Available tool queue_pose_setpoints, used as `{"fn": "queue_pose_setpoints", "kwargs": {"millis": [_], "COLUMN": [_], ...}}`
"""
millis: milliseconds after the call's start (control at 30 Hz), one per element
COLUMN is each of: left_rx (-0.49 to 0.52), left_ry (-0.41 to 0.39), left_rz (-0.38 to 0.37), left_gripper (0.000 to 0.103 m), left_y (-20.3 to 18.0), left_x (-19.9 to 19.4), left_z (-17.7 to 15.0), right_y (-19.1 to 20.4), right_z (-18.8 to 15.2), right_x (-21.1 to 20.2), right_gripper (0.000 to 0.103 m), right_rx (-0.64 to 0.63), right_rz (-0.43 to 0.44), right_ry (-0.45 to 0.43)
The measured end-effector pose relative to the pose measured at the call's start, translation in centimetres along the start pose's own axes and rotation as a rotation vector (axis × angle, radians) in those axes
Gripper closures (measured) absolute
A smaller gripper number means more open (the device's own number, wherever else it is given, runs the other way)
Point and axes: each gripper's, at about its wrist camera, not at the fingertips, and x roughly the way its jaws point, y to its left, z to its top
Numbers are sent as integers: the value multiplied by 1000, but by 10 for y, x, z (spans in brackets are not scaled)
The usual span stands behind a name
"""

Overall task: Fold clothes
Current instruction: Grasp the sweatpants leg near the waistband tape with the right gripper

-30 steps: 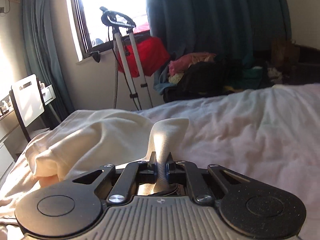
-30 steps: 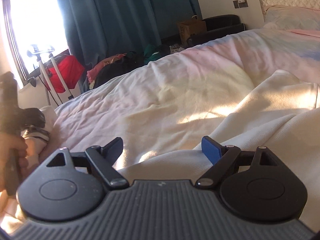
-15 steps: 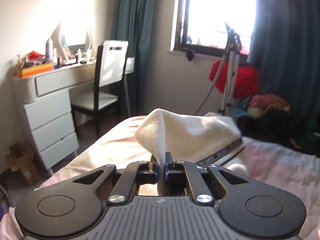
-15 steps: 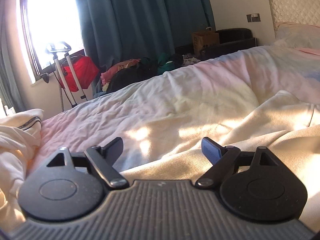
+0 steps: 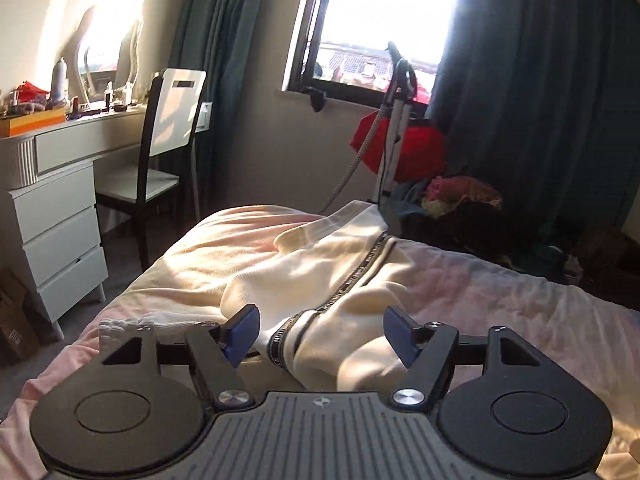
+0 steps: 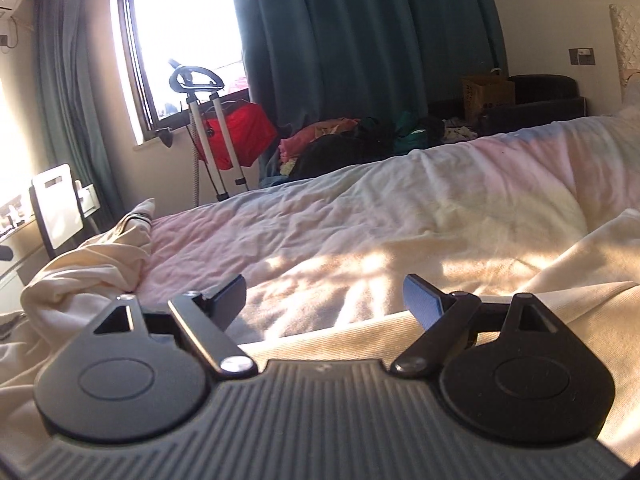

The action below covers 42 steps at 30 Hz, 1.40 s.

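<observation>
A bed (image 5: 500,300) covered in a rumpled, pale pink-white sheet fills the foreground of both views, lit in patches by low sun. Ahead of the left gripper (image 5: 320,334) a window (image 5: 380,20) sits between dark teal curtains (image 5: 540,80), with a garment steamer stand (image 5: 394,128) and a red bag (image 5: 416,152) below it. Ahead and to the left stand a white dresser (image 5: 56,216) cluttered with bottles and a chair (image 5: 168,140). Ahead and to the right, a heap of clothes (image 5: 464,200) lies on the floor.

The cream garment (image 5: 320,264) lies bunched on the sheet straight in front of the left gripper, its long axis running away from the fingers toward the window. A dark striped trim band (image 5: 360,272) follows that line, and the near end rests between the two blue-padded fingers.

The left gripper's jaws stand wide apart; cloth sits in the gap, but neither pad presses on it. The right gripper (image 6: 324,300) is likewise spread wide, hovering low over cream ribbed fabric (image 6: 340,340) that passes beneath it; whether it touches is unclear. Far to its left, the bunched part of the garment shows by the bed's edge.
</observation>
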Motion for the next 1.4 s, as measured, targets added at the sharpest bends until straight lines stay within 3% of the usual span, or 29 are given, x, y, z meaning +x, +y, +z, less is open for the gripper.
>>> {"fn": "queue_pose_setpoints", "kwargs": {"millis": [233, 433, 533, 633, 800, 933, 1167, 1267, 1333, 1400], "left_rx": [32, 42, 38, 41, 46, -46, -265, -298, -313, -318], "left_ry": [-30, -44, -47, -69, -116, -177, -238, -180, -175, -172], "left_rz": [-89, -146, -166, -171, -144, -96, -72, -69, -61, -58], "left_gripper": [13, 3, 3, 2, 1, 1, 2, 2, 2, 2], "left_y": [-33, -30, -16, -4, 19, 47, 74, 81, 86, 88], "left_x": [-78, -88, -78, -70, -50, -27, 14, 24, 26, 25], "left_z": [-38, -59, -66, -72, -84, -87, -100, -104, -106, -107], "right_y": [8, 21, 28, 52, 110, 156, 214, 220, 221, 219], "right_z": [-1, 0, 5, 14, 22, 28, 8, 3, 5, 15], "right_x": [-18, -33, -16, 17, 120, 203, 308, 320, 315, 300], "right_gripper": [17, 17, 17, 18, 19, 19, 21, 44, 70, 78], "right_rx": [-6, -69, -29, -23, 166, 316, 476, 494, 475, 420], "right_rz": [127, 230, 298, 349, 446, 519, 457, 398, 379, 349], "right_ry": [3, 40, 138, 214, 338, 433, 459, 430, 391, 323]}}
